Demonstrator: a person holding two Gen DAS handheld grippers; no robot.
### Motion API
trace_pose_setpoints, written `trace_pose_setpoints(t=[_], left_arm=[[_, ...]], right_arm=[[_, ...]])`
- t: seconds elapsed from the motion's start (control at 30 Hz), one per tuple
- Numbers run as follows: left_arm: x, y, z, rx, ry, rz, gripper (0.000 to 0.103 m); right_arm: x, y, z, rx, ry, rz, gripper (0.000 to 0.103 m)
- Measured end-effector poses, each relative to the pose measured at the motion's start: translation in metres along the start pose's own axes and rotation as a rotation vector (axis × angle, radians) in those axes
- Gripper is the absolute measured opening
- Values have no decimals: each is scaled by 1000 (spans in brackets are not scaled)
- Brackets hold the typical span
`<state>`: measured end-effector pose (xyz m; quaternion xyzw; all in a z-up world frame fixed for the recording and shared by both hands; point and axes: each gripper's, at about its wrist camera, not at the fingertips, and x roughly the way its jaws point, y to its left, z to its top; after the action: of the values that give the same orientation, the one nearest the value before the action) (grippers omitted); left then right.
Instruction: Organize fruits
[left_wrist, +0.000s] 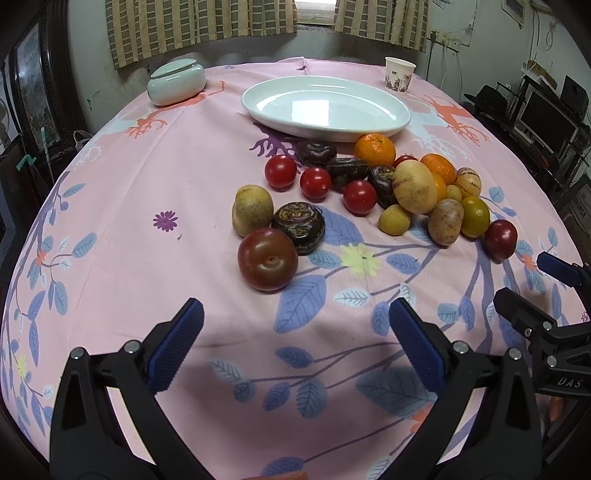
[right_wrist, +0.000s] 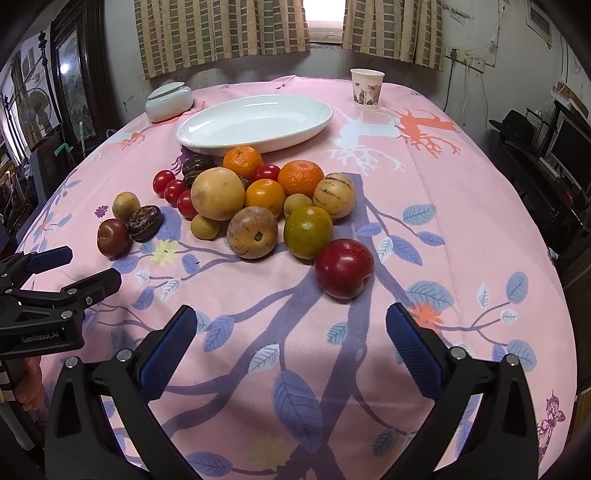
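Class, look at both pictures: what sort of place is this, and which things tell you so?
Probably a lived-in room at home: a table under a pink floral tablecloth heaped with fruit, checked curtains at a window, and monitors on a cluttered desk.

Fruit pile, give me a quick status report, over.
Left gripper and right gripper open, empty, hovering short of the fruit. Fruit pile loose on the tablecloth, white dish empty behind it. Nothing blocking.

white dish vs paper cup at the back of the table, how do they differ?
The white dish is wide, shallow and oval; the paper cup is narrow, tall and upright. The dish is plain glossy white; the cup carries a dark printed pattern. The dish sits right behind the fruit pile; the cup stands apart, farther back. Both rest on the pink tablecloth, and the dish holds no fruit.
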<state>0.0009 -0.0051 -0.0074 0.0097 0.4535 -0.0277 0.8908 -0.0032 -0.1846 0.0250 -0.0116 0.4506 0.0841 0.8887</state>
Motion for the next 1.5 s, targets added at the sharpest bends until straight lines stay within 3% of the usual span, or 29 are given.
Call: trace_pose_setpoints(t=[0.9, 1.1, 1.33, 1.4, 1.5], left_arm=[[4, -2, -1, 13, 18, -4, 101], [10, 11, 5, 23, 13, -64, 101], [15, 33, 16, -11, -5, -25, 101], [16, 35, 17, -10, -5, -27, 98], [22, 35, 16, -1, 19, -35, 77]], right_arm=[[2, -7, -2, 14, 16, 10, 102], [1, -10, -3, 19, 6, 8, 102], [6, -20, -6, 54, 18, 39, 102], [6, -24, -5, 67, 17, 53, 102], [7, -28, -5, 88, 17, 76, 102]])
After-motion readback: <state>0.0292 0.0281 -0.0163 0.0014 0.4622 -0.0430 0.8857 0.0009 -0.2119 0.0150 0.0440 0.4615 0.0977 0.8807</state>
